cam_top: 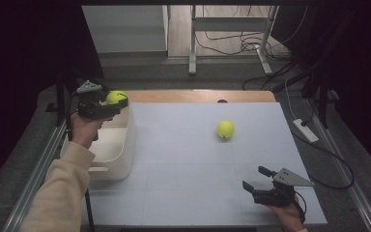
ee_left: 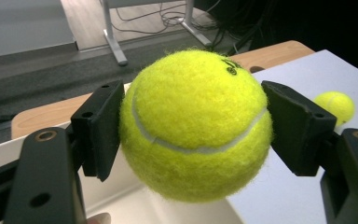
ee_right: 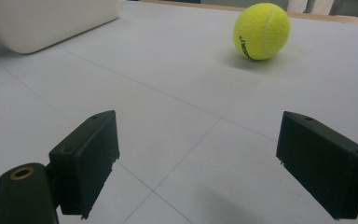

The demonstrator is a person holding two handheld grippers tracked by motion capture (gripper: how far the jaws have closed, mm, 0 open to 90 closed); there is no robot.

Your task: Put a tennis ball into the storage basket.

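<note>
L gripper [cam_top: 117, 103] clamps tennis ball [cam_top: 116, 97] over white bin [cam_top: 121, 145] at table's left (pads on both sides). R gripper [cam_top: 255, 180] jaws wide apart, nothing in them; 2nd ball [cam_top: 225, 129] on table, mid-right.

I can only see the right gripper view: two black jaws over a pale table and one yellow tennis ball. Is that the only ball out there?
Observer: No. A second fuzzy yellow tennis ball is clamped in the left gripper.
Operator: Where is that gripper holding it?
Observer: In the air over the far rim of the white plastic bin at the table's left side.
Operator: Is anything in that bin already?
Observer: From the high view, the part of its inside that shows looks bare.
Operator: And my gripper?
Observer: The right gripper sits open near the table's front right corner, well short of the loose yellow tennis ball.
</note>
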